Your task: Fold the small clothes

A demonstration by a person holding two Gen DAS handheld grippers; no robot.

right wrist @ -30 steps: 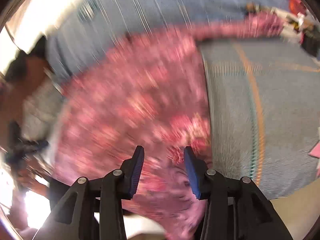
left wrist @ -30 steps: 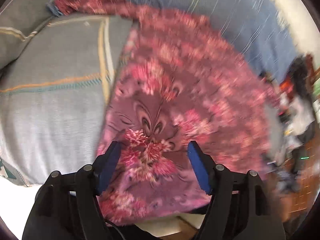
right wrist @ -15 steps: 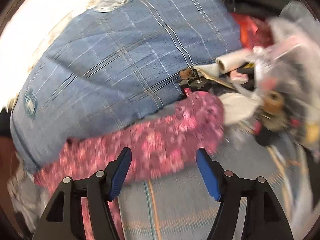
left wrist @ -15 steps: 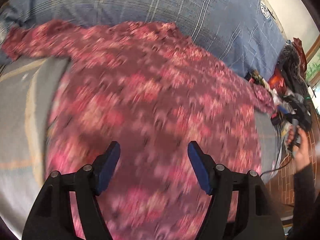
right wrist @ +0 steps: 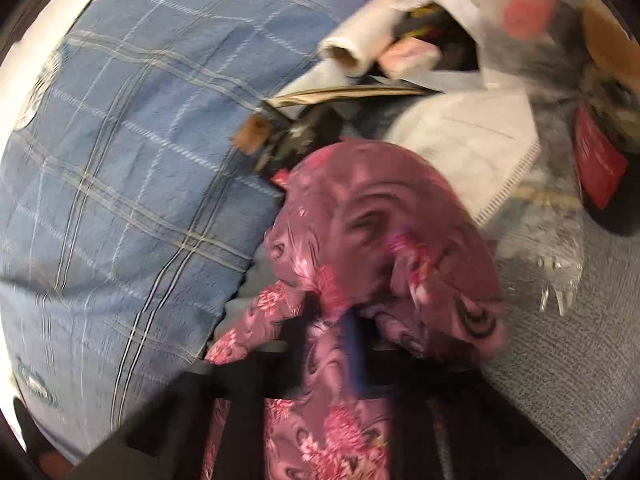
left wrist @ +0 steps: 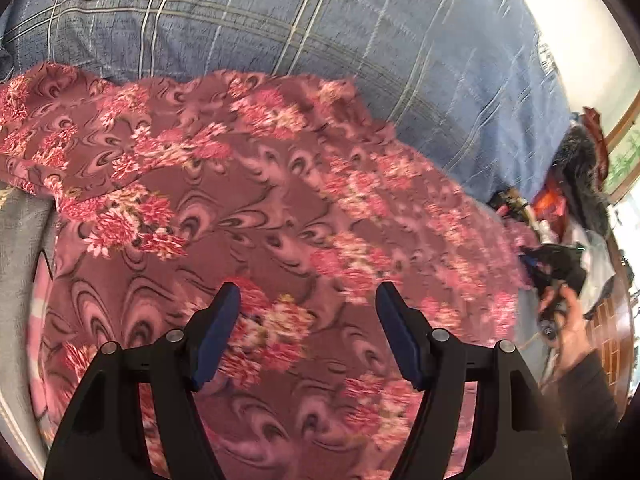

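Two hand-held grippers at work. Left hand-held gripper (left wrist: 308, 334): jaws spread wide, gripping nothing, poised above the floral garment (left wrist: 248, 216) spread across the bed, near the blue plaid pillow (left wrist: 320, 28). Right hand-held gripper (right wrist: 344, 344): blurred, apparently clenched on a bunched end of that garment at its far right. Likely risks: thin fabric slipping from the pinch, or dragging into the clutter pile (right wrist: 460, 92) just beyond. No containers visible.
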